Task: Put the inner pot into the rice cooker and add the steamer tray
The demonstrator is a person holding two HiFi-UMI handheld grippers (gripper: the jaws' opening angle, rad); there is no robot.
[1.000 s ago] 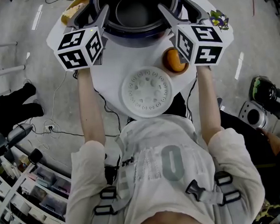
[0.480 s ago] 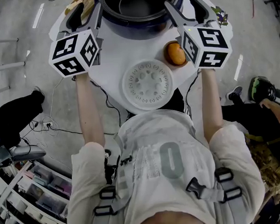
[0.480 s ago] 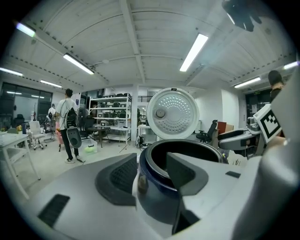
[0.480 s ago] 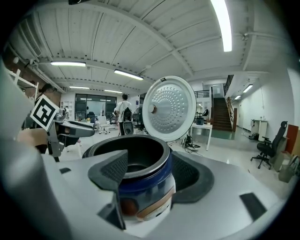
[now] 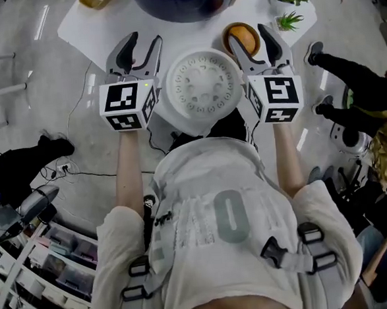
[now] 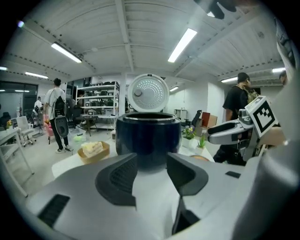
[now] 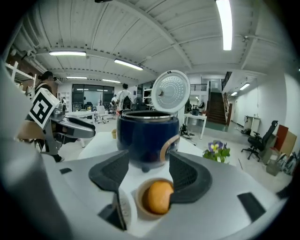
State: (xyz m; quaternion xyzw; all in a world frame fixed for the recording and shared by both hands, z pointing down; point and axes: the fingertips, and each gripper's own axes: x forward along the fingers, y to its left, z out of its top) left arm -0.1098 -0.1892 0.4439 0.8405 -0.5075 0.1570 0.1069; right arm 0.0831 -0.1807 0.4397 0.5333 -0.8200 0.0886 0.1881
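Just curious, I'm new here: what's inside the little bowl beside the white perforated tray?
A round orange fruit sits in the small bowl, filling most of it. The bowl's bottom beneath the fruit is covered, so anything under it stays unseen.

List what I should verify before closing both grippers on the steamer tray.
1. Is the left gripper open and empty: ok.
2. Is the right gripper open and empty: ok. Its jaws have just been closing slightly, with nothing gripped.
3. Does the steamer tray lie flat between the two grippers, untouched: ok.
4. Is the lid of the rice cooker up: ok.
5. Is the inner pot seated in the rice cooker: cannot tell.
6. Is the right jaw path clear: not ok. The orange in its bowl sits right at the right gripper's tips.
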